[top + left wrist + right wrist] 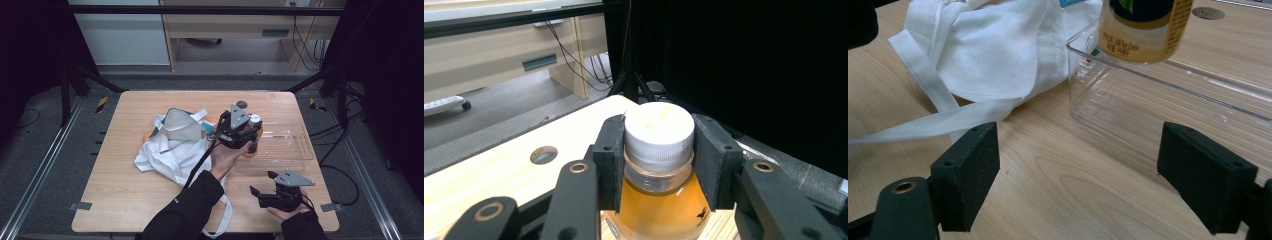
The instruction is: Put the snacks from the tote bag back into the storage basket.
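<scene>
Over the clear tray [295, 152] our left claw [659, 150] pinches a bottle [659, 200] by its cap, while our right claw [1078, 175] rests spread on the worktop [1058, 200]

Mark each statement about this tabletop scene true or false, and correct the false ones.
1. The left gripper is closed on the white cap of a bottle of amber liquid. True.
2. The right gripper holds the white cloth bag. False: its jaws stand open with nothing between them, over bare wood.
3. The bottle hangs above the near left end of the clear plastic tray. True, as the right gripper view shows.
4. The clear plastic tray is full of bottles. False: no bottle lies in it.
5. The white cloth bag lies on the wooden table beside the tray. True.
</scene>
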Demonstrator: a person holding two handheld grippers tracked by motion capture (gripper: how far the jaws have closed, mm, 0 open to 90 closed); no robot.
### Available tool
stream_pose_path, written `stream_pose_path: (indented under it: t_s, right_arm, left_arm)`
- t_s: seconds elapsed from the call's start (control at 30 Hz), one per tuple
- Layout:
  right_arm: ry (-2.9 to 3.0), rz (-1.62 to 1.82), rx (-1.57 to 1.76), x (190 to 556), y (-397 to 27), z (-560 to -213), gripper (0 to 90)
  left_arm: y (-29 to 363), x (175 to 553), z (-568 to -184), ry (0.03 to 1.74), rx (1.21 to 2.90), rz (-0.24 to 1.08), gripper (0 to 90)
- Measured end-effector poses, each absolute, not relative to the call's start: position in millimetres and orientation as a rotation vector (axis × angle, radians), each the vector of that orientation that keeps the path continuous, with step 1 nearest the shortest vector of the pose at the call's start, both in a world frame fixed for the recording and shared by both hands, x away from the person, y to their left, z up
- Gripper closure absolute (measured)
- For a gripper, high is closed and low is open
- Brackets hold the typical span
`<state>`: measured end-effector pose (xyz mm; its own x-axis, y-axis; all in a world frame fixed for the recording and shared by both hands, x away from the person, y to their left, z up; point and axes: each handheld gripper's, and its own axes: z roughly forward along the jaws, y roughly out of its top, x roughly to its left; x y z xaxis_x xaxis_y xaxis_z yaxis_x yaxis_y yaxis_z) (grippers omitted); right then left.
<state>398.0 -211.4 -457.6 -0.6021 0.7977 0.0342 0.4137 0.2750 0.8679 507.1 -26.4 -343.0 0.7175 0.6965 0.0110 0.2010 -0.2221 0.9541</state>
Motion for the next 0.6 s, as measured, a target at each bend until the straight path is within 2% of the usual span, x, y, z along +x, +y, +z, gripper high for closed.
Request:
stream_pose_path:
  t_s: [0.6]
  right_arm:
    - [2.149,1.267,1.103,397.9,-210.4,-457.9,17.5]
  left_arm:
    - [-24.1,506.5,-368.3,0.726,1.805,0.533,58.5]
